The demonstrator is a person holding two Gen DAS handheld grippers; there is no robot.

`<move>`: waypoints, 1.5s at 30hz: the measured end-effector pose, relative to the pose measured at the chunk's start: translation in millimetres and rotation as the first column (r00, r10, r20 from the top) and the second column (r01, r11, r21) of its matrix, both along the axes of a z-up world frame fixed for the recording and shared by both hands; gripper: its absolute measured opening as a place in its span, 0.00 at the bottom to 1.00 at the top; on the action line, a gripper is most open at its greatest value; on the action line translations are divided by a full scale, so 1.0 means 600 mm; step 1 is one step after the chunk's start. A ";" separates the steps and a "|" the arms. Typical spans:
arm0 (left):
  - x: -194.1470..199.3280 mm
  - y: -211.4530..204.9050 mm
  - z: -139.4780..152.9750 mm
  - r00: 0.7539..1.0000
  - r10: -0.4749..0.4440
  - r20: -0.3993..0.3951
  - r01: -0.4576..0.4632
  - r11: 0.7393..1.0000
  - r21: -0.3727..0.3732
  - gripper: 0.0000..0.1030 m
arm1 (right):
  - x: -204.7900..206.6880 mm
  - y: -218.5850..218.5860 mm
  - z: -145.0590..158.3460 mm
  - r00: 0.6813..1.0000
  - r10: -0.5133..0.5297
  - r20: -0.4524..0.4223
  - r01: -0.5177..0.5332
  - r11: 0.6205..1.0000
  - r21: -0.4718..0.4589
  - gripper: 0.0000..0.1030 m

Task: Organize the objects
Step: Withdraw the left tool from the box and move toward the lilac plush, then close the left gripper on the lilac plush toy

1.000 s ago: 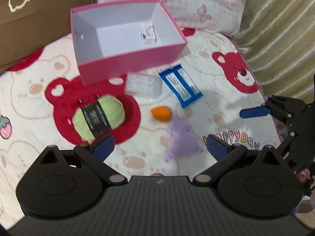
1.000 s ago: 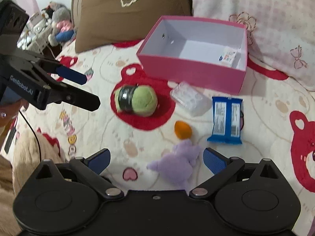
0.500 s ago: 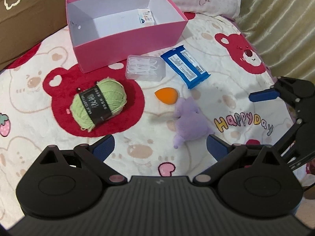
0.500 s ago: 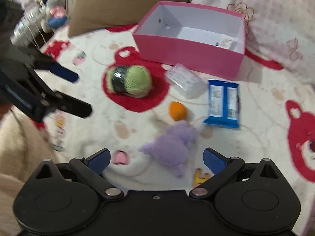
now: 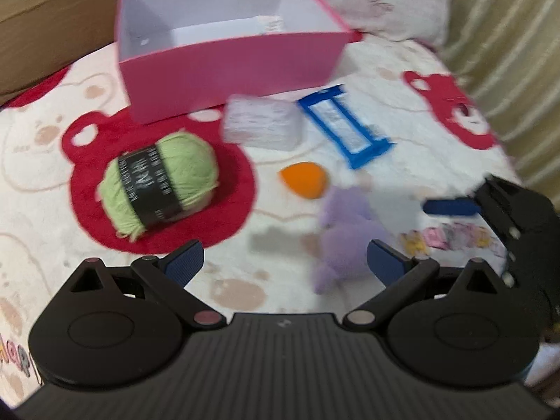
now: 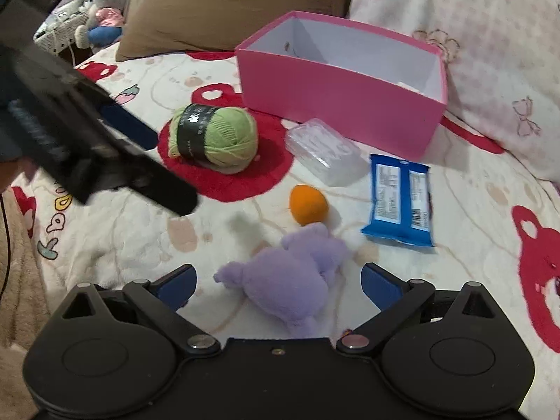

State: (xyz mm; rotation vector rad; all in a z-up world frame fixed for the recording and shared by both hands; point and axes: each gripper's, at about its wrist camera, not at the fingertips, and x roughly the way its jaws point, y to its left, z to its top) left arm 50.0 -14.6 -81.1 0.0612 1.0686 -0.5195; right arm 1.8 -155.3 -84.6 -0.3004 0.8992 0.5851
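A pink box (image 5: 231, 63) (image 6: 343, 94) stands open at the back of the bed with a small white packet (image 5: 271, 26) inside. In front of it lie a green yarn ball (image 5: 161, 182) (image 6: 215, 136), a clear plastic case (image 5: 262, 124) (image 6: 323, 152), a blue wrapper (image 5: 344, 126) (image 6: 400, 199), an orange sponge (image 5: 304, 183) (image 6: 308, 204) and a purple plush (image 5: 344, 238) (image 6: 290, 280). My left gripper (image 5: 285, 262) is open and empty, low over the blanket beside the plush. My right gripper (image 6: 278, 281) is open, with the plush between its fingers, not gripped.
The bed has a cream blanket with red bears (image 6: 539, 273). A brown pillow (image 6: 224, 3) and a pink pillow (image 6: 472, 17) lie behind the box. A striped curtain (image 5: 507, 42) hangs at the right. Stuffed toys (image 6: 101, 17) sit at the far left.
Both grippers have come lower and closer to the objects. The right gripper now has the purple plush between its open fingers. The left view is blurred by motion.
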 end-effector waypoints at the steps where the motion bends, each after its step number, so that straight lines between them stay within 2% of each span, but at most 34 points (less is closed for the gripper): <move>1: 0.002 0.001 -0.008 1.000 0.006 -0.003 -0.006 1.000 0.000 0.98 | -0.001 0.002 -0.010 1.000 0.003 -0.005 -0.003 1.000 0.006 0.99; 6: 0.008 0.010 -0.041 0.999 0.029 -0.021 -0.029 0.999 -0.037 0.98 | 0.000 0.002 -0.050 1.000 -0.016 0.009 0.016 0.999 0.029 0.99; 9: 0.011 0.008 -0.057 0.999 0.023 -0.037 -0.027 0.995 -0.096 0.98 | 0.017 -0.006 -0.077 0.996 -0.073 -0.041 0.075 0.996 0.051 0.96; 11: 0.019 0.005 -0.070 0.996 0.069 -0.065 -0.076 0.992 -0.104 0.98 | 0.024 -0.011 -0.089 0.991 -0.120 -0.058 0.125 0.989 0.080 0.96; 13: 0.022 -0.002 -0.079 0.994 0.066 -0.086 -0.076 0.990 -0.118 0.97 | 0.030 -0.011 -0.099 0.988 -0.136 -0.079 0.143 0.985 0.092 0.96; 17: 0.013 -0.016 -0.100 0.992 0.044 -0.122 -0.066 0.981 -0.183 0.96 | 0.035 0.010 -0.121 0.989 -0.134 -0.062 0.136 0.990 0.040 0.96; 21: -0.001 -0.028 -0.123 0.991 0.044 -0.125 -0.073 0.968 -0.241 0.95 | 0.042 0.006 -0.143 0.976 -0.180 -0.121 0.188 0.981 0.053 0.97; 25: 0.000 -0.032 -0.138 0.990 0.057 -0.127 -0.092 0.953 -0.290 0.95 | 0.033 0.013 -0.147 0.974 -0.203 -0.104 0.208 0.977 0.037 0.99; 27: 0.001 -0.031 -0.142 0.990 0.051 -0.132 -0.090 0.946 -0.313 0.91 | 0.028 0.011 -0.149 0.971 -0.217 -0.098 0.222 0.974 0.038 1.00; 32: -0.005 -0.029 -0.155 0.990 0.027 -0.136 -0.070 0.942 -0.329 0.70 | 0.014 0.004 -0.146 0.974 -0.199 -0.112 0.202 0.979 0.015 1.00; 34: -0.008 -0.030 -0.163 0.989 0.013 -0.145 -0.061 0.942 -0.330 0.65 | 0.010 -0.002 -0.144 0.970 -0.204 -0.130 0.208 0.978 0.019 1.00; 37: -0.010 -0.026 -0.174 0.988 0.010 -0.155 -0.068 0.926 -0.372 0.59 | 0.006 -0.004 -0.143 0.967 -0.212 -0.143 0.217 0.976 0.016 1.00; 41: -0.010 -0.022 -0.179 0.987 0.029 -0.158 -0.089 0.917 -0.390 0.54 | -0.003 -0.012 -0.140 0.966 -0.221 -0.136 0.227 0.973 0.032 1.00; 43: -0.012 -0.019 -0.177 0.988 0.040 -0.151 -0.098 0.911 -0.401 0.51 | -0.011 -0.017 -0.134 0.958 -0.271 -0.094 0.275 0.961 0.032 0.98; 45: -0.013 -0.017 -0.174 0.989 0.037 -0.145 -0.094 0.906 -0.412 0.46 | -0.015 -0.019 -0.128 0.945 -0.325 -0.024 0.325 0.946 -0.007 0.97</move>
